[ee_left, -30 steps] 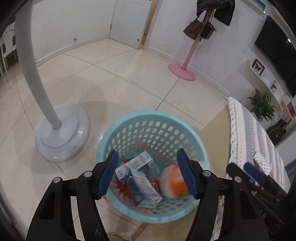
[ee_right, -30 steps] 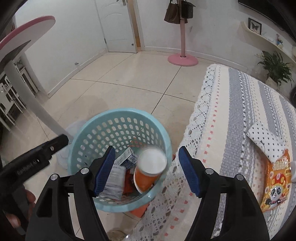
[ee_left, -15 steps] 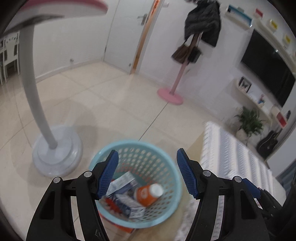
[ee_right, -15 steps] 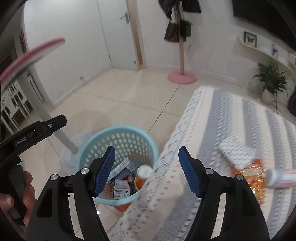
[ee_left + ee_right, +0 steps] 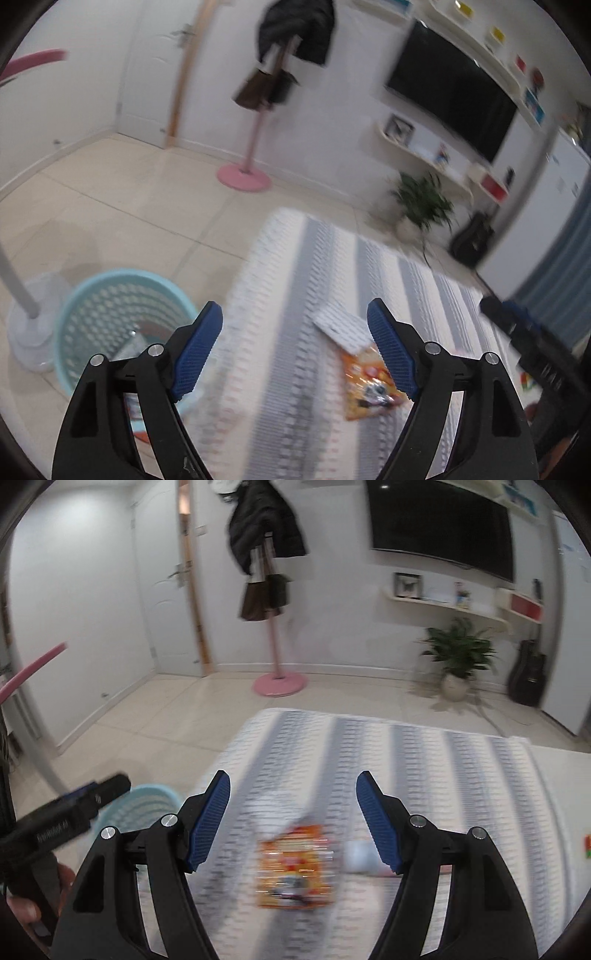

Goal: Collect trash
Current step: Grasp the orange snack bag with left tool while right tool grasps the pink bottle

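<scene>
A striped cloth-covered table (image 5: 424, 775) carries an orange snack packet (image 5: 293, 867) and a dotted white pouch (image 5: 341, 326).

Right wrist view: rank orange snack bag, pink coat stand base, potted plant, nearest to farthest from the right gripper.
From the right gripper:
1. Orange snack bag, on the striped cloth between the fingers.
2. Pink coat stand base, on the floor beyond the cloth, centre.
3. Potted plant, by the far wall, right.
</scene>
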Action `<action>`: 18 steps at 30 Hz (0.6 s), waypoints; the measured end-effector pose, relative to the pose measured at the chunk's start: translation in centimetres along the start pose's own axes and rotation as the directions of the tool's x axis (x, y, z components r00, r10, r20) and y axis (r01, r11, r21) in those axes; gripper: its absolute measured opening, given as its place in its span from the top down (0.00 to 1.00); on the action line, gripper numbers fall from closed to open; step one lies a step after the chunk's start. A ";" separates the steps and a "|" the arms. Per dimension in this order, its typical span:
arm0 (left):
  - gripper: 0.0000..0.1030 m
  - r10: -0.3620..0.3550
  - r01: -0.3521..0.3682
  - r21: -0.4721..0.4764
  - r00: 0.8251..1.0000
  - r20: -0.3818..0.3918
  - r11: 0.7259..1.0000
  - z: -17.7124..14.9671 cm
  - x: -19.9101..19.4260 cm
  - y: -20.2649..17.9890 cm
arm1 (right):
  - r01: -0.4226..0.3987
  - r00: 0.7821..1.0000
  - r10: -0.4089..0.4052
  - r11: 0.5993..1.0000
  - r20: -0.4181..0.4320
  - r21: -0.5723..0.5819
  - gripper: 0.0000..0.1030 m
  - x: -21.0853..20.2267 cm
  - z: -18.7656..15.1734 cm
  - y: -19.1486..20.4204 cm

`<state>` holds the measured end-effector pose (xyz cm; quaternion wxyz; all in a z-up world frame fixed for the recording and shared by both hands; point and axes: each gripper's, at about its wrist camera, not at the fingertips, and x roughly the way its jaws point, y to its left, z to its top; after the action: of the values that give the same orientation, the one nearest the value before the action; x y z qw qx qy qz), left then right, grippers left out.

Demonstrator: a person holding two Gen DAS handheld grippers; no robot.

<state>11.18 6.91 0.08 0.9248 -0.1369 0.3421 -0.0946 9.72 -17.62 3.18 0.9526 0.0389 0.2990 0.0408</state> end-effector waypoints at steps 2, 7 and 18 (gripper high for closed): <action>0.23 -0.022 0.024 0.032 0.998 -0.051 0.999 -1.0 1.9 -2.0 | 0.047 0.999 -0.047 0.999 -0.004 0.015 0.35 0.1 -0.1 -2.8; 0.23 -0.024 0.037 0.095 0.991 -0.135 0.995 -3.3 6.0 -5.2 | 0.099 0.993 -0.095 0.993 -0.067 0.060 0.54 2.3 -0.8 -9.4; 0.23 0.010 0.012 0.080 0.964 -0.265 0.997 -6.2 11.9 -7.0 | 0.156 0.940 -0.117 0.983 -0.321 0.099 0.67 10.7 -3.9 -17.7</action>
<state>15.44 -4.12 -9.46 0.8755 -0.0857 0.4585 -0.1264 17.22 -33.94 -7.85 0.8891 0.0698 0.4507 -0.0383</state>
